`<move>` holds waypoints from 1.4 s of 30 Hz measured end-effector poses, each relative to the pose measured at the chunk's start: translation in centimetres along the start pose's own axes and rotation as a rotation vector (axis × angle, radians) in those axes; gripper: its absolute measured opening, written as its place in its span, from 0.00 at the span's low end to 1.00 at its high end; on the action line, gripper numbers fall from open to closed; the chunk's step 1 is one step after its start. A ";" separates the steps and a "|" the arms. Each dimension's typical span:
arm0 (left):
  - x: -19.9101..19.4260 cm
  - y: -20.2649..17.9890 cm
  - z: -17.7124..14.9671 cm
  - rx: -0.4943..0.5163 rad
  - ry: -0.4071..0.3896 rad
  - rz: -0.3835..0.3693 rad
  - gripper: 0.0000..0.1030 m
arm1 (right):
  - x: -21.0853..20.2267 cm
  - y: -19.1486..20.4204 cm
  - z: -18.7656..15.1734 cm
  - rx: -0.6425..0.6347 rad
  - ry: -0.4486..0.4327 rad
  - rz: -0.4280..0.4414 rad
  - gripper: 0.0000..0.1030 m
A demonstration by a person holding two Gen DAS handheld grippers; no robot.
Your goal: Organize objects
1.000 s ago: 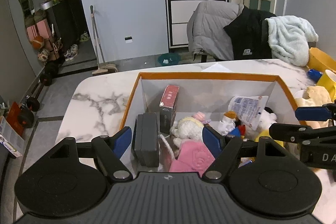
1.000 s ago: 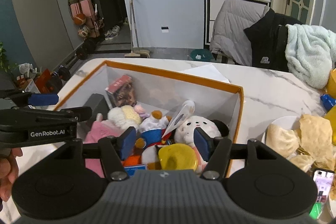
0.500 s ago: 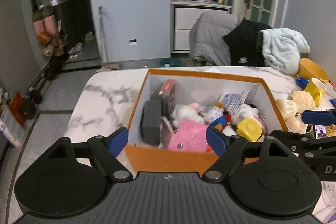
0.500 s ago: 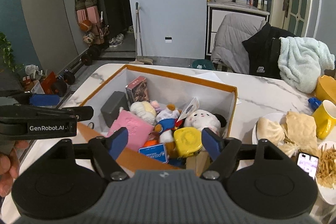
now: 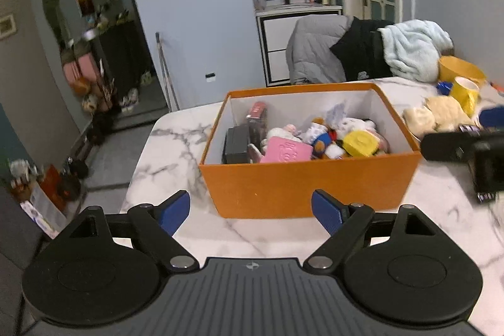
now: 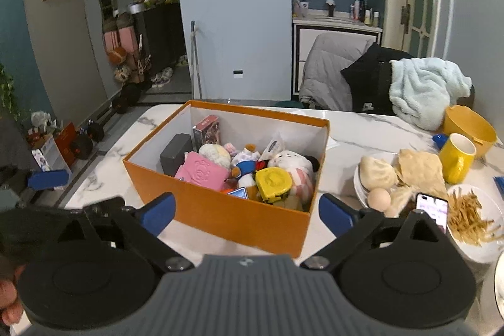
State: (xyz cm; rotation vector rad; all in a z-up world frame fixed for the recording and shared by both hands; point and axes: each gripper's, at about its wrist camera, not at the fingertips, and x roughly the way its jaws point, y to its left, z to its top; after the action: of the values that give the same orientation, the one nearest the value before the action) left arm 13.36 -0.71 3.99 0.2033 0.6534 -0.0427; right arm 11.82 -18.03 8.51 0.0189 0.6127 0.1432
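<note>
An orange box (image 5: pixel 308 178) (image 6: pixel 201 203) stands on the marble table (image 5: pixel 176 140). It holds a pink case (image 5: pixel 285 150) (image 6: pixel 201 173), a yellow toy (image 5: pixel 360 142) (image 6: pixel 272 183), a dark grey case (image 5: pixel 236 144) (image 6: pixel 176 151), a red carton (image 5: pixel 256 112) (image 6: pixel 206 128) and plush toys (image 6: pixel 291 162). My left gripper (image 5: pixel 251 211) hovers just short of the box's near wall, jaws opening, nothing between them. My right gripper (image 6: pixel 246 213) hangs before the near right corner, jaws also opening and empty. A blue pad (image 6: pixel 47 178) of the left gripper shows at the left.
Right of the box are a plate of buns (image 6: pixel 378 175), a phone (image 6: pixel 431 208), a plate of fries (image 6: pixel 472 216), a yellow mug (image 6: pixel 456 158) and a yellow bowl (image 6: pixel 469 125). Chairs draped with coats (image 6: pixel 334 74) stand behind the table. The table's edge falls away at the left.
Both grippers have pulled back from above the box's contents to in front of its near wall, rising slightly. Their jaws have spread wider. The whole box is now in view.
</note>
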 end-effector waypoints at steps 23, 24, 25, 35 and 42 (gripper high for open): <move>-2.7 0.0 -4.3 -0.165 0.050 -0.091 0.97 | -4.9 1.4 -5.7 -0.004 -0.029 -0.032 0.99; -2.8 0.1 -4.3 -0.168 0.049 -0.094 0.97 | -5.0 1.4 -5.7 -0.003 -0.030 -0.032 0.99; -2.7 0.1 -4.3 -0.171 0.048 -0.097 0.97 | -5.0 1.4 -5.6 -0.006 -0.029 -0.031 0.99; -2.6 0.2 -4.5 -0.188 0.048 -0.109 0.97 | -5.0 2.1 -6.2 -0.018 -0.024 -0.040 0.99; -2.9 0.2 -4.4 -0.189 0.039 -0.098 0.97 | -5.2 2.3 -6.2 -0.019 -0.029 -0.038 0.99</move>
State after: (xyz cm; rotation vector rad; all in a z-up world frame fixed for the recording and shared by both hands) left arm 8.45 0.31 2.38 -0.0104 0.7017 -0.0710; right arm 3.81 -16.68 6.56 -0.0093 0.5826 0.1118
